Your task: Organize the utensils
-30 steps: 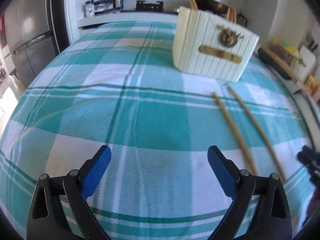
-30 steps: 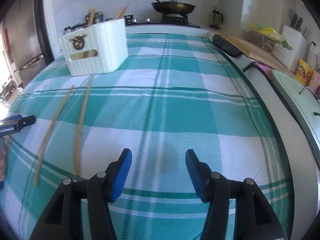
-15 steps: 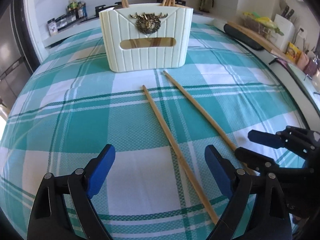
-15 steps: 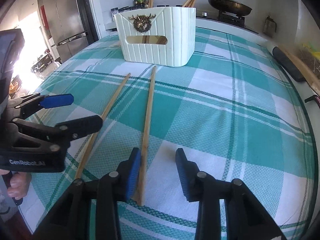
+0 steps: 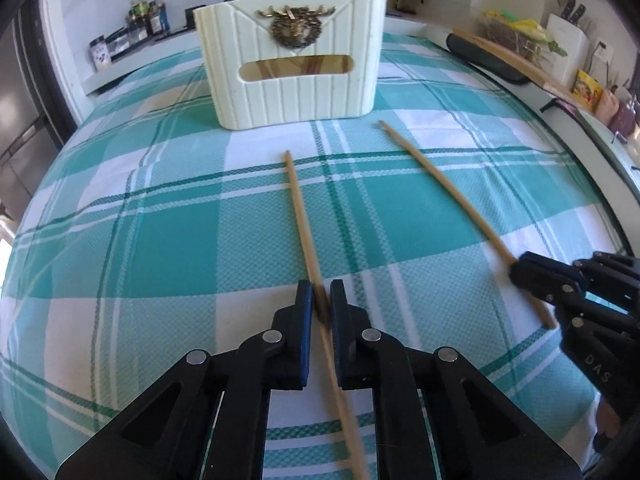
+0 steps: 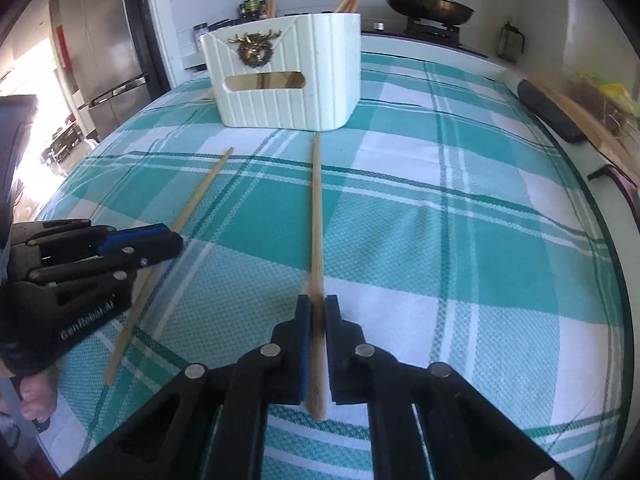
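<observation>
Slip risk first. Both grippers clamped, each on its own chopstick: left gripper [image 5: 321, 300] pinching the left stick [image 5: 298, 204], right gripper [image 6: 316, 308] pinching the right stick [image 6: 316, 208]. Both grabbed near the butt end rather than mid-length, so most of each stick hanging out ahead of the pads. Lifted like that, probably going to droop or pivot in the grip, since thin round wood against flat pads tends to roll. Could also drag the cloth [image 5: 160, 240] if raised at a shallow angle, tips still lying on it.

Second worry: two grippers just beside each other, right one showing at the right edge of the left view. Swung toward the holder [image 5: 292, 68] together, easy to knock sticks or linkages into one another. Better staggered, probably.

Third: holder already carrying a few chopsticks poking out the top. A long stick coming in tilted might catch the rim or jam against those instead of dropping in. Light-looking holder too, so a nudge could shove it away.

Orientation now. Left stick running straight ahead out of the left gripper, long axis pretty much along the fingers, far tip aimed at the holder but stopping short of it, butt end passing back under the linkage. Right stick same deal from the right gripper: long axis along the fingers, far tip just in front of the holder's base, butt sticking out slightly behind the pads. Both flat on the cloth, not lifted as far as can be told. Seen from either side, the two sticks fanning apart a bit toward the holder, not parallel.
</observation>
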Action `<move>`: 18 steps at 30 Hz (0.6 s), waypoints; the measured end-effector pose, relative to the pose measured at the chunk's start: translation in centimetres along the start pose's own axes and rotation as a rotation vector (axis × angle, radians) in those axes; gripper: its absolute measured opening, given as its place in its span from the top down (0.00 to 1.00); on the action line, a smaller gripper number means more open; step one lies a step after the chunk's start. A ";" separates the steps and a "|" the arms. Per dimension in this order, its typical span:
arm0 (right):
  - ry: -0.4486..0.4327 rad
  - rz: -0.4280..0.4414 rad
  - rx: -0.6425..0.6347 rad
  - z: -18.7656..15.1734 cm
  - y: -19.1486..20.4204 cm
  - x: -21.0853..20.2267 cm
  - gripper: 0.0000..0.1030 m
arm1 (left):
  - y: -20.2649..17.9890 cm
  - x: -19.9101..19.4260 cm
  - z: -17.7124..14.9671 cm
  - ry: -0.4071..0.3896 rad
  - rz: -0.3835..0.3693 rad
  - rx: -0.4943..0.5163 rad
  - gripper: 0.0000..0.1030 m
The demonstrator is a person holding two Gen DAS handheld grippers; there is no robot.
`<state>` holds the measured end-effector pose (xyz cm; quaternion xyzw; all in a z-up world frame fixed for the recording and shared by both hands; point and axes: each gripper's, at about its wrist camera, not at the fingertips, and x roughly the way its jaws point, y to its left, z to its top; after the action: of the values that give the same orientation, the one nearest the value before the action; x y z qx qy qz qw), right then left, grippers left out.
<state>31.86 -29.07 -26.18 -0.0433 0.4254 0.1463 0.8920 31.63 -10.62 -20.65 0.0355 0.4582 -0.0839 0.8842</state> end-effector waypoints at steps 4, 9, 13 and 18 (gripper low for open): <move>-0.007 -0.084 0.065 -2.3 -0.9 -1.7 0.93 | 3.3 -0.5 -0.8 -0.008 0.048 -0.030 0.94; -0.008 -0.162 0.093 -4.9 -2.0 -3.9 0.93 | 7.4 -1.1 -1.6 -0.005 0.077 -0.085 0.93; -0.021 -0.160 0.093 -5.0 -2.8 -4.5 0.77 | 9.6 -1.1 -1.5 0.005 0.030 -0.128 0.65; -0.001 -0.106 0.069 -3.5 -3.1 -3.1 0.57 | 10.1 0.0 -0.7 0.028 0.064 -0.091 0.29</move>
<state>28.35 -33.47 -26.12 -0.0350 0.4267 0.0841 0.8998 32.87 -0.57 -21.15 0.0111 0.4726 -0.0340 0.8806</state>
